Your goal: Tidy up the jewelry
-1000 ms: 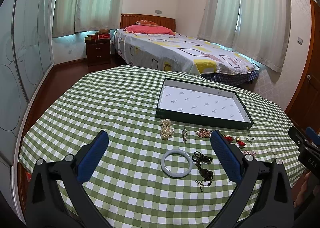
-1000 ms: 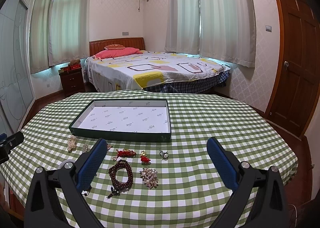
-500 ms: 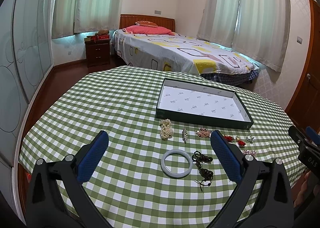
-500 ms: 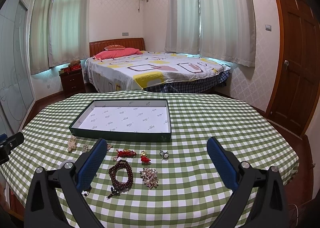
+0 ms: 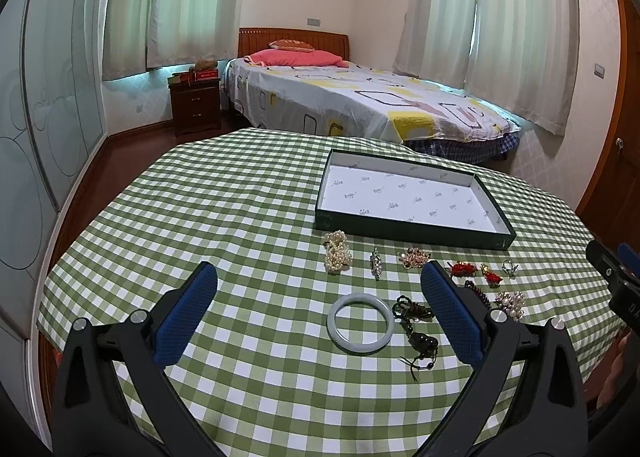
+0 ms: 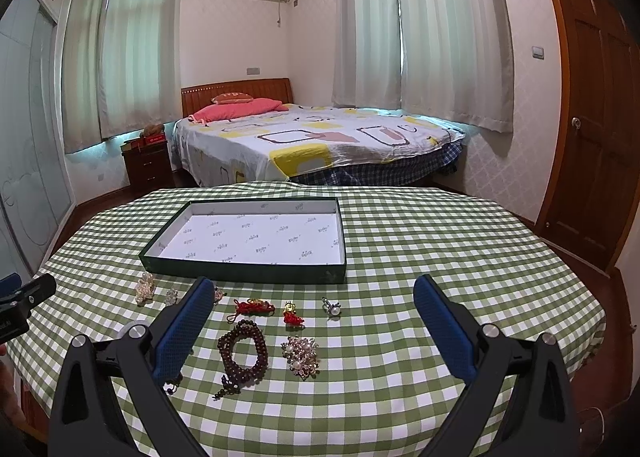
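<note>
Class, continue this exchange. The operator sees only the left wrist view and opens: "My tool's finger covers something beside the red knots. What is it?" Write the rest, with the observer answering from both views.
Observer: A dark brown bead bracelet, coiled in a loop on the tablecloth, just in front of the red knot charm.
Operator: Is the right tool holding anything?
Observer: No. It is open and empty, above the jewelry.
Operator: What tops the small ring at the right end of the row?
Observer: A pearl. The ring lies apart from the green tray.
</note>
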{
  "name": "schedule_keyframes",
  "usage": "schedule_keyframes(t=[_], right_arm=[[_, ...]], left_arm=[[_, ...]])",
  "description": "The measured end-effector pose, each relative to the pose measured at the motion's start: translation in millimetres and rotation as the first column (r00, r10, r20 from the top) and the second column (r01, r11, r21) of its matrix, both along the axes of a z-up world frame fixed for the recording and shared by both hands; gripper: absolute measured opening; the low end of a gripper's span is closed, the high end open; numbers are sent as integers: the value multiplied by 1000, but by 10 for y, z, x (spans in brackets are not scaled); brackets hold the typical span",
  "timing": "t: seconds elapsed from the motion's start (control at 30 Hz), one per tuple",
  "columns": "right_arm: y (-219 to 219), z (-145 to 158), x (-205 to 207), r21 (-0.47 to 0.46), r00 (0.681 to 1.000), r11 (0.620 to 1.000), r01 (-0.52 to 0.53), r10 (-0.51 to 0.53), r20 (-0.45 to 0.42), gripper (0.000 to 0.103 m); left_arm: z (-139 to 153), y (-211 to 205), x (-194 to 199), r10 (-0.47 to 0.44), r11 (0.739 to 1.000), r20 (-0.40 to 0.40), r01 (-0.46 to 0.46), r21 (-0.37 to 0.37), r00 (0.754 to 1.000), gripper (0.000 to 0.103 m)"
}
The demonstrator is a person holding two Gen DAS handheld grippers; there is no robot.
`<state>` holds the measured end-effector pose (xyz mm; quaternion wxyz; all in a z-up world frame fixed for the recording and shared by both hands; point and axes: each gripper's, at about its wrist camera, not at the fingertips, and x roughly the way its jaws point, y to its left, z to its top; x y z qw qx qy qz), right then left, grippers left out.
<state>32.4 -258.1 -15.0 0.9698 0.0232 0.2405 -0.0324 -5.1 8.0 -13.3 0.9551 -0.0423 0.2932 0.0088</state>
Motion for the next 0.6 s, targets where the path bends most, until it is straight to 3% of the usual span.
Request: schedule_keyframes(t=[0.3,0.6], right_arm=[[-35,-271,63,-23,1000,1000,-21,21,10,97],[-148,-566,191,-15,998,1000,-13,12,-61,97]], left_arm=[[-316,-20,87,-26,999,-6,26,29,1000,99],[-596,-191,284,-88,995,-71,91,32,994,99]])
